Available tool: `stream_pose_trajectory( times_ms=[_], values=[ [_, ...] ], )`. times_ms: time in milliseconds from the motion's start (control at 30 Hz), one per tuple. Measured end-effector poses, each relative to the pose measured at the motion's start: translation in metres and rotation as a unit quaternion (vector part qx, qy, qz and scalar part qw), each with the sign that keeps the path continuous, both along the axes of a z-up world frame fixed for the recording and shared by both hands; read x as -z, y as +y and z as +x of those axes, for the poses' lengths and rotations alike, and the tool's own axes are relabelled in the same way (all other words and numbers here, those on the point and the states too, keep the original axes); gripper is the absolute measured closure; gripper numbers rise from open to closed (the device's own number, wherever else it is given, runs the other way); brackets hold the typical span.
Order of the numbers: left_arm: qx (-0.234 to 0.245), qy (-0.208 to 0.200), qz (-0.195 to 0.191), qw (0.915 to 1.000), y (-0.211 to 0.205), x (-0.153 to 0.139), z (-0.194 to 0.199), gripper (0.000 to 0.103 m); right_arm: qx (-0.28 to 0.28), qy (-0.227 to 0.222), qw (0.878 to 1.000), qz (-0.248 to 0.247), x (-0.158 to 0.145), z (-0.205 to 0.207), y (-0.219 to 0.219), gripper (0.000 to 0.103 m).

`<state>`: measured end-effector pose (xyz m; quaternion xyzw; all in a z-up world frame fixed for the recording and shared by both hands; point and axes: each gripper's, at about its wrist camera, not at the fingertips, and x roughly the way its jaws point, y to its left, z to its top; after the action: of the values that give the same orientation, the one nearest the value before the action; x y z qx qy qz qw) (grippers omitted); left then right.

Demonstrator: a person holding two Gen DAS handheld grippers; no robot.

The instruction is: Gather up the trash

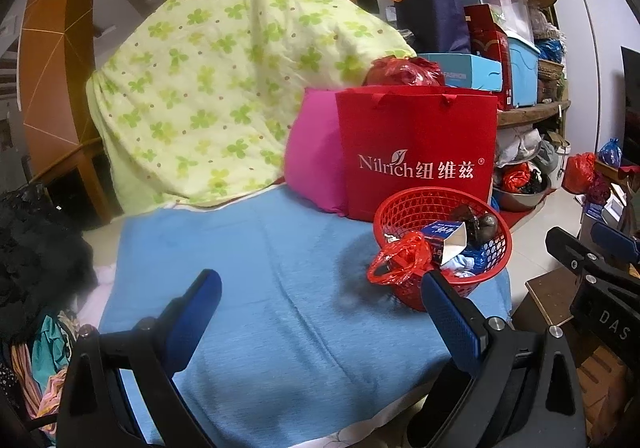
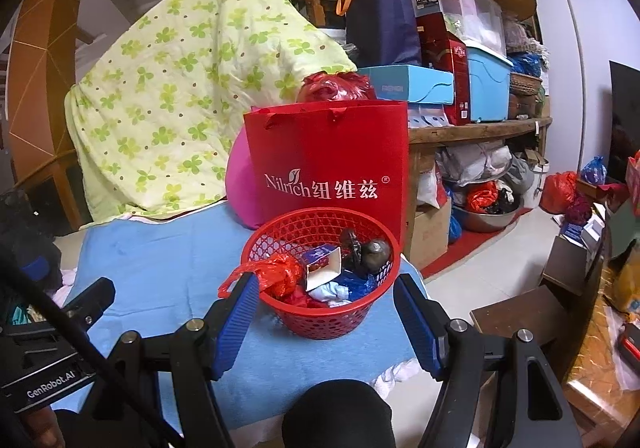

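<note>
Red basket (image 2: 320, 280) of trash on blue blanket (image 1: 260, 288), before red bag (image 2: 332, 163); right gripper (image 2: 324, 324) open, straddling basket; left gripper (image 1: 320, 312) open, empty.

A green clover-print quilt (image 1: 208, 87) leans over a blue blanket (image 1: 280, 308) — a pink cushion (image 1: 312, 155) beside a red Nilrich paper bag (image 1: 416, 151), with crowded wooden shelves (image 2: 472, 125) behind.

Basket (image 2: 320, 280) before gift bag (image 2: 328, 167)
</note>
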<state>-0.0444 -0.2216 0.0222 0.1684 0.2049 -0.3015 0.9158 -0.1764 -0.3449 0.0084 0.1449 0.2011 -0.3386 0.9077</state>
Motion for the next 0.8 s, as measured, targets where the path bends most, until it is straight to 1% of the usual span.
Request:
stream_pose_trajectory(
  times_ms=[800],
  values=[
    [0.004, 0.005, 0.004, 1.0000, -0.0028, 0.0025, 0.0013, 0.003, -0.003, -0.001, 1.000, 0.001, -0.0023, 0.0022, 0.0019, 0.030]
  ],
)
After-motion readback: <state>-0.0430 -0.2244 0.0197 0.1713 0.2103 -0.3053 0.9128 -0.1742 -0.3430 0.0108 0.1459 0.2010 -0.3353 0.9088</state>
